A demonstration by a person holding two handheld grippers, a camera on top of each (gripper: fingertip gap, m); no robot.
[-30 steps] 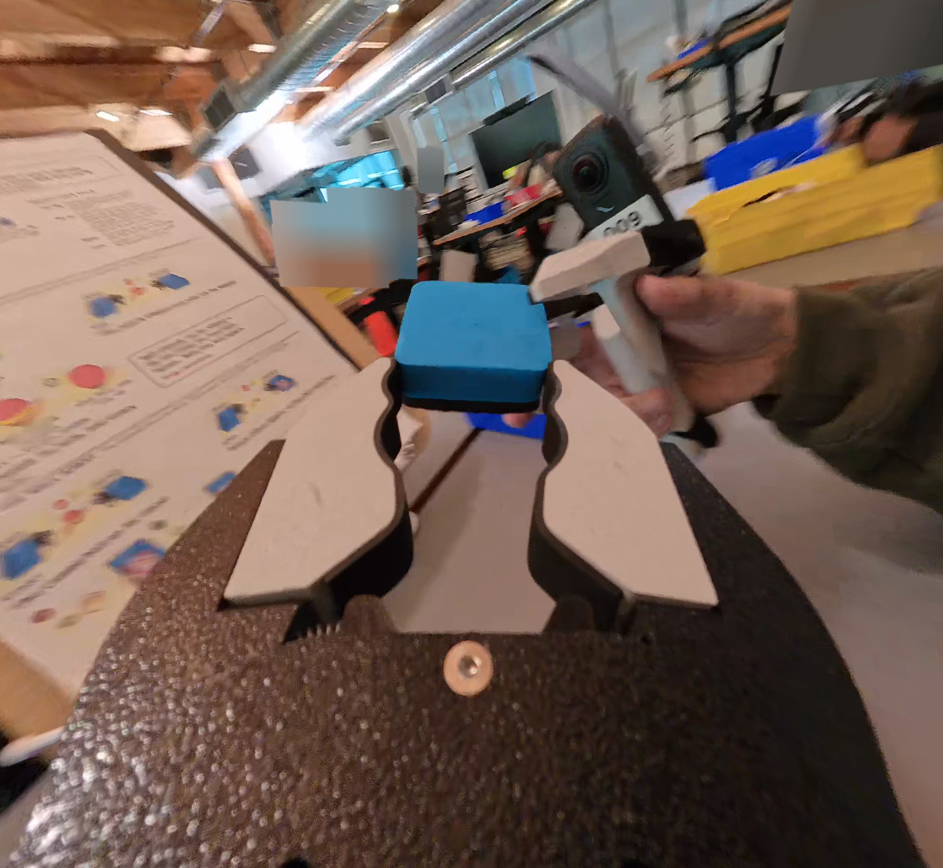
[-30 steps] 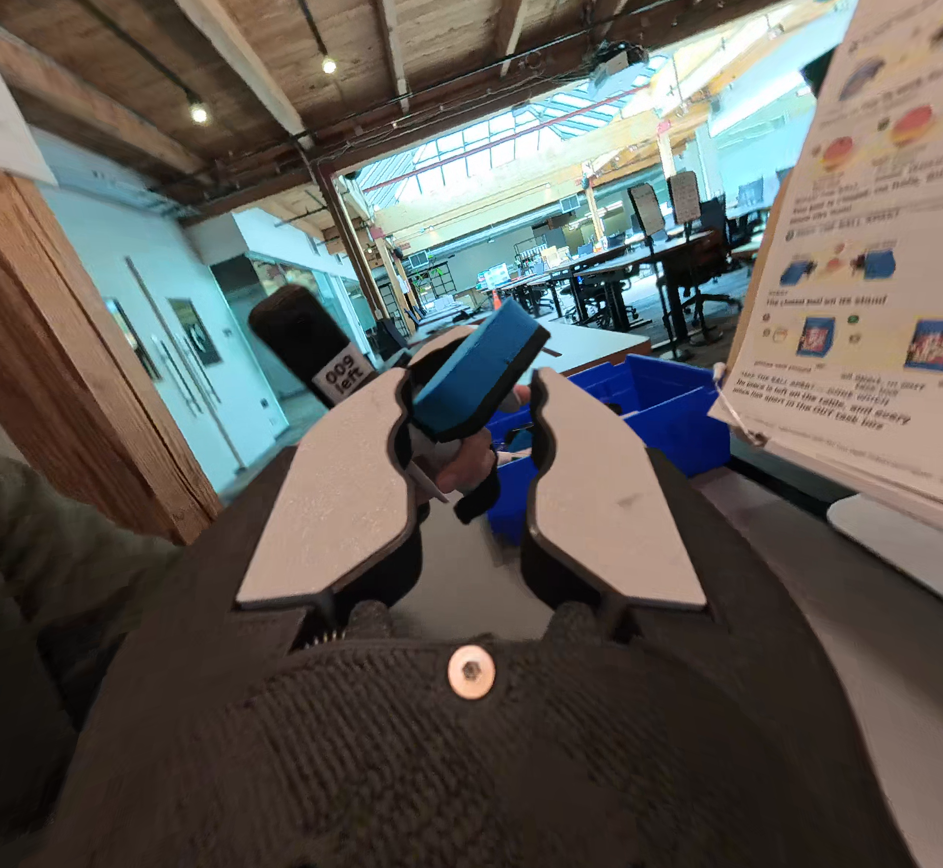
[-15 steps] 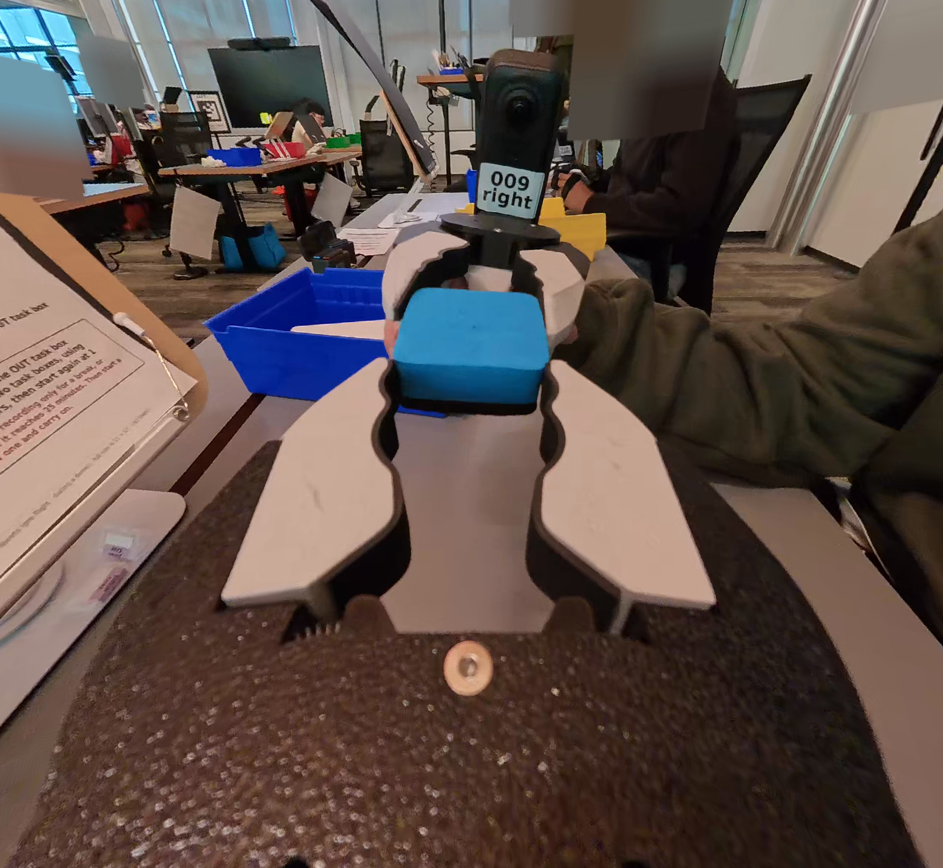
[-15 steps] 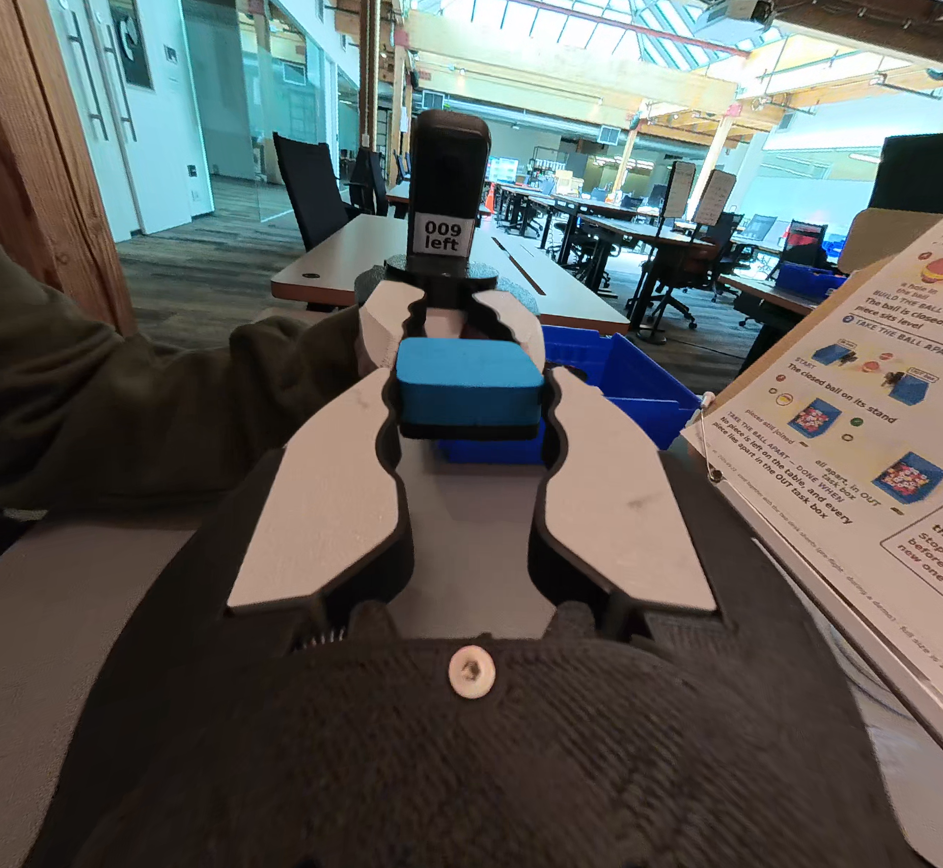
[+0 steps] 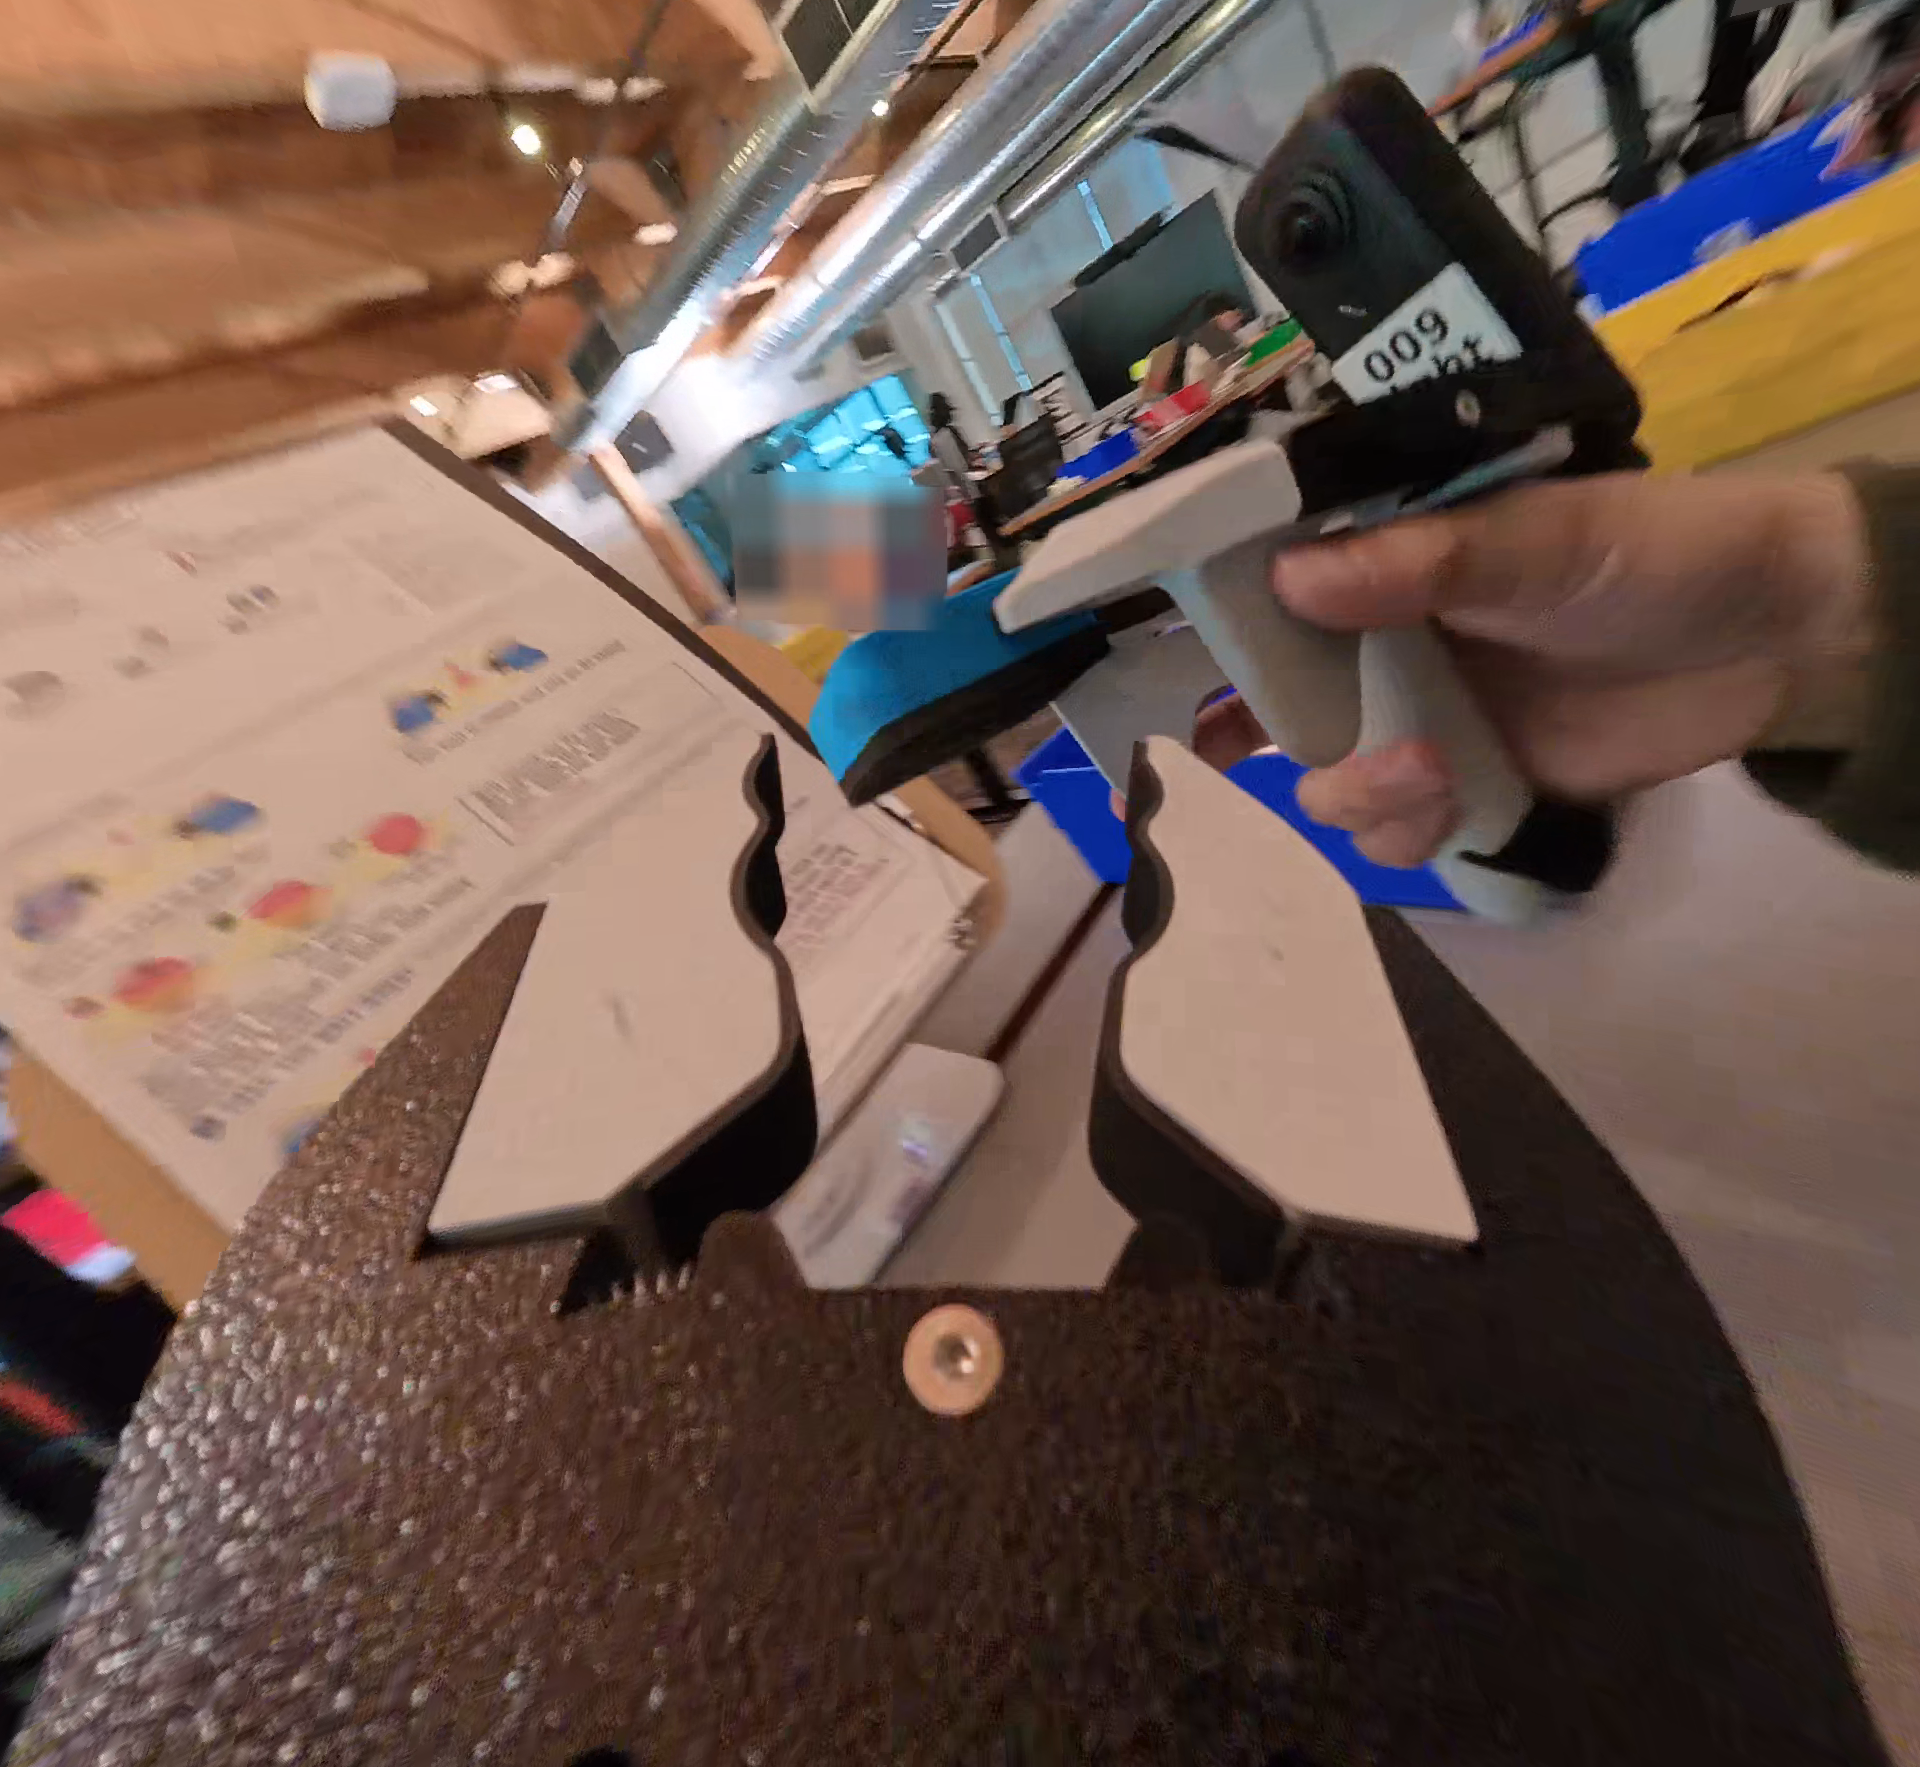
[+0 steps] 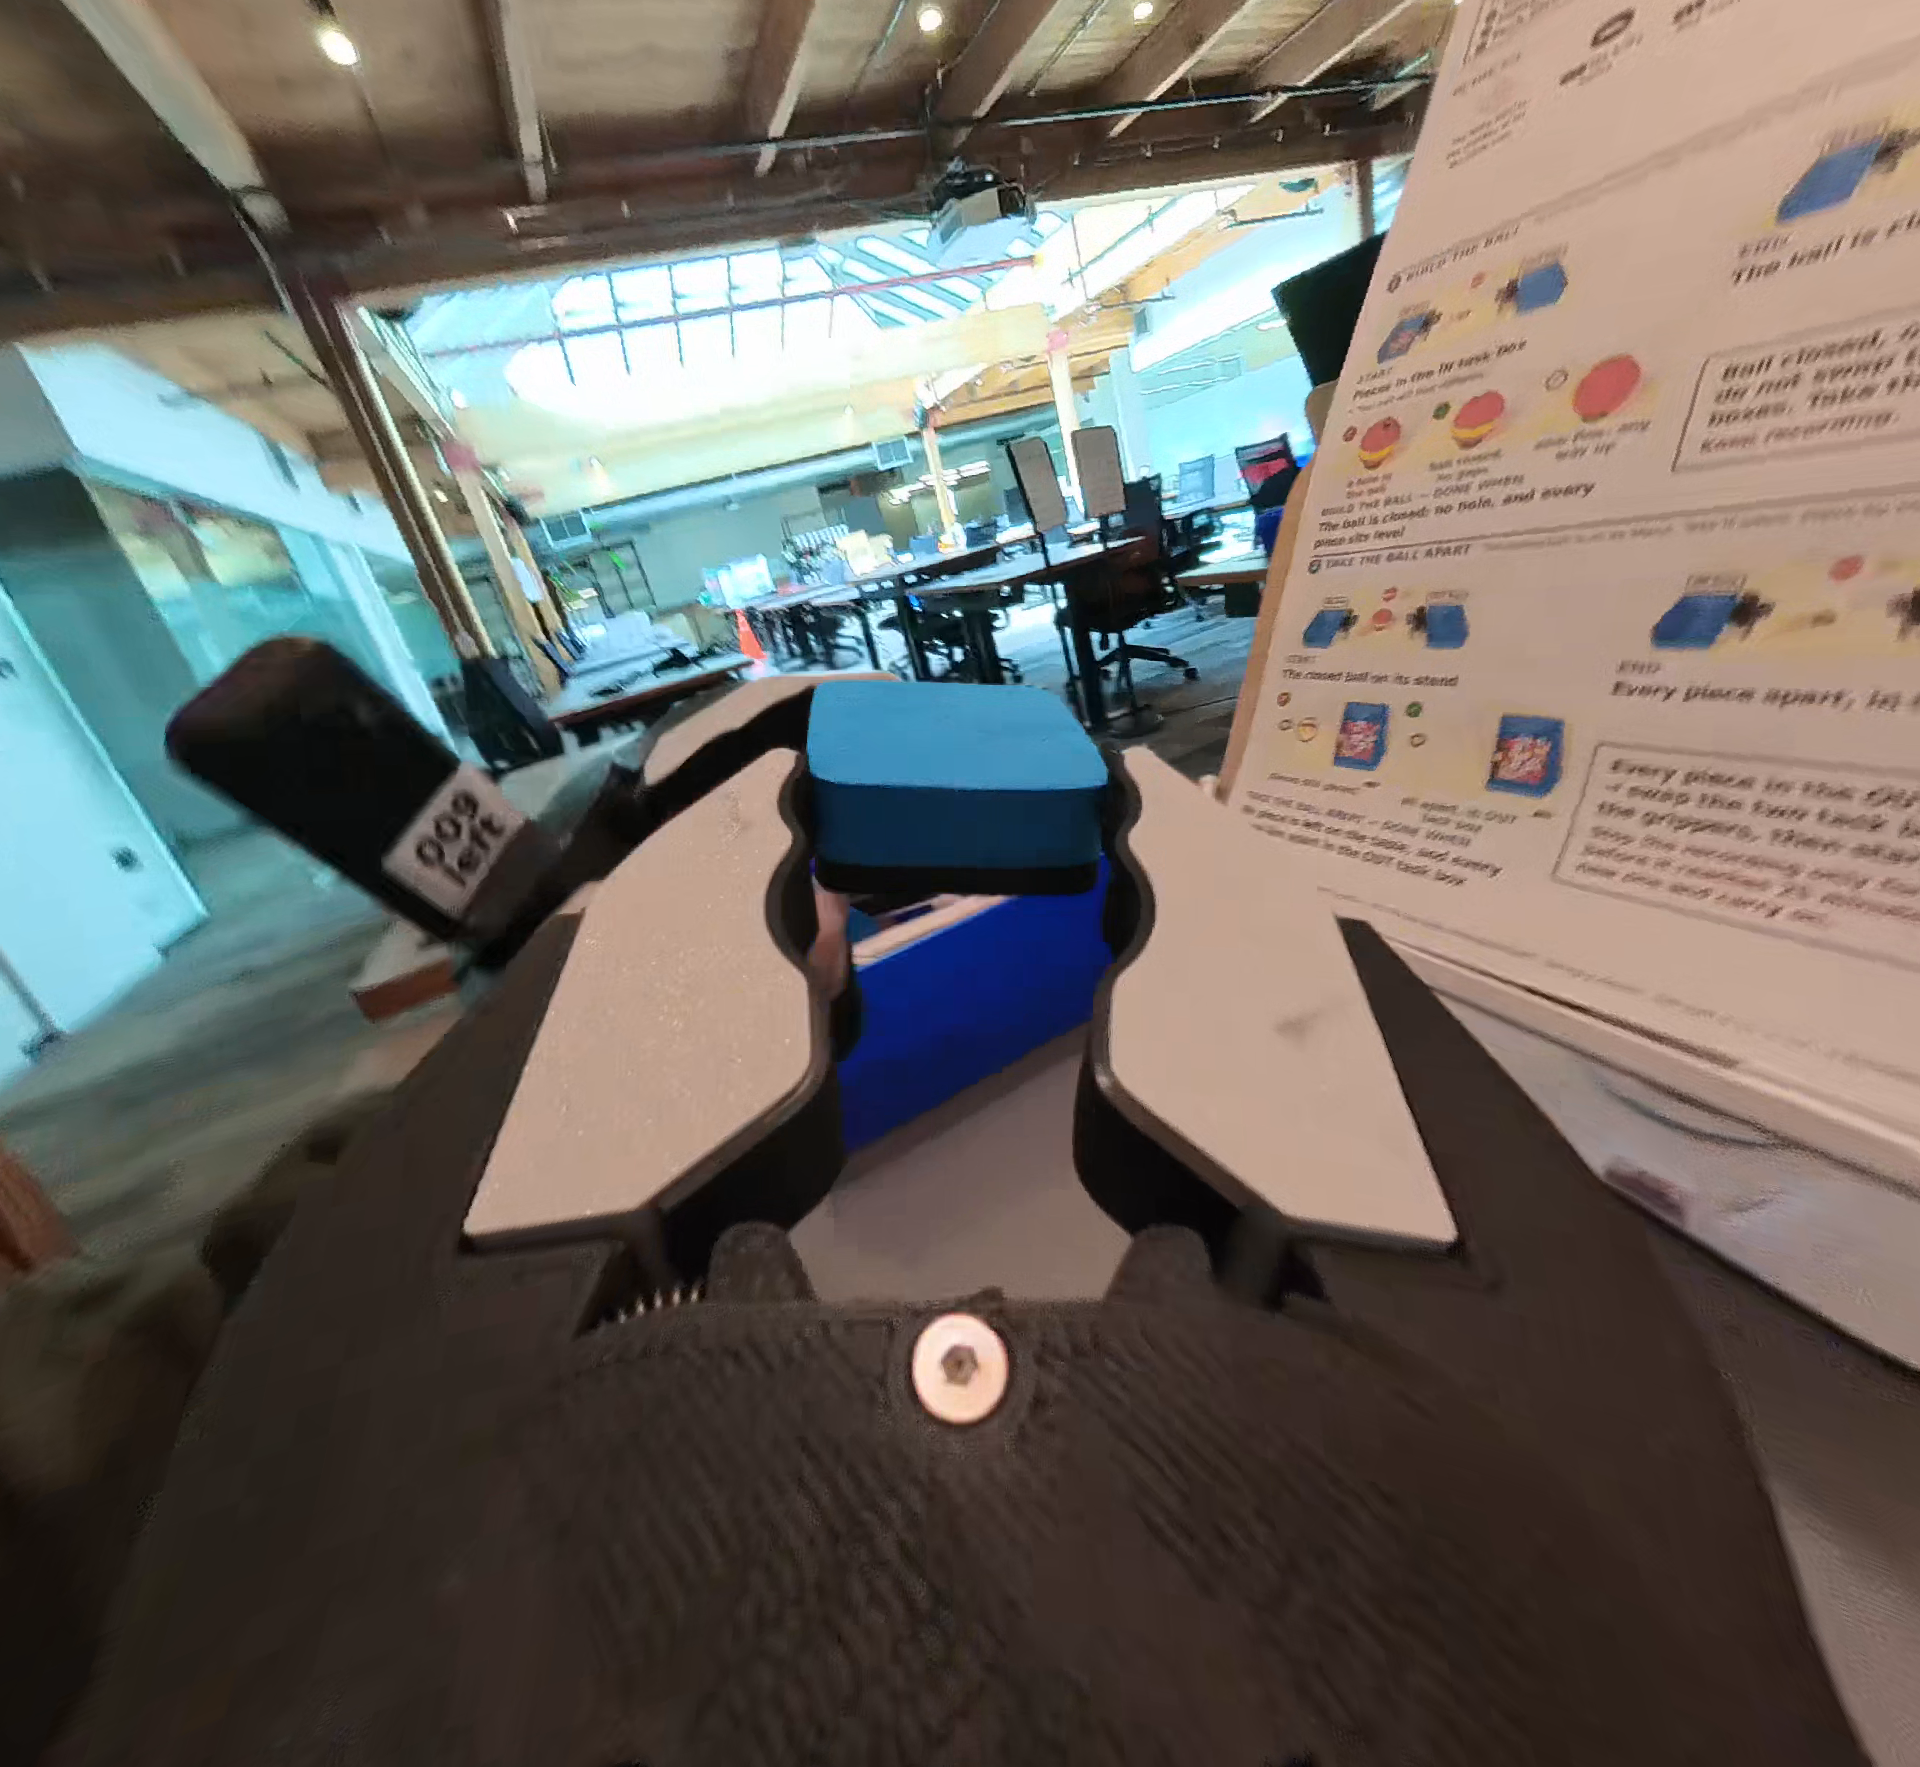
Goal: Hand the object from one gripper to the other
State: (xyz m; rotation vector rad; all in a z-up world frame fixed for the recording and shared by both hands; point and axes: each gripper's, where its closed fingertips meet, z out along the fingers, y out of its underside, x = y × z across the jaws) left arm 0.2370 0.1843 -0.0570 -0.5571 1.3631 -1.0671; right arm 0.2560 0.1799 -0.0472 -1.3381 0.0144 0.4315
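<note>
1. Right wrist view: the blue foam block (image 6: 954, 787), blue on top with a black underside, is seen clamped between the tips of the right gripper (image 6: 956, 829), both fingers pressed against its sides.
2. Behind it, the left gripper (image 6: 717, 751) is largely hidden; only its black camera post (image 6: 343, 772), tilted left, and part of one finger are made out.
3. Left wrist view: the left gripper (image 5: 951, 813) is shown released, its fingers spread with nothing between them.
4. Farther off, the block (image 5: 940, 689) is held at the tip of the right gripper (image 5: 1070, 605), just beyond the left fingertips and apart from them.
5. The person's hand (image 5: 1579, 637) is wrapped around the handle; the sleeve is cut off at the right edge.
6. An instruction sheet (image 5: 312, 782) at left is blurred, and a blue bin (image 5: 1081, 803) is mostly covered.
</note>
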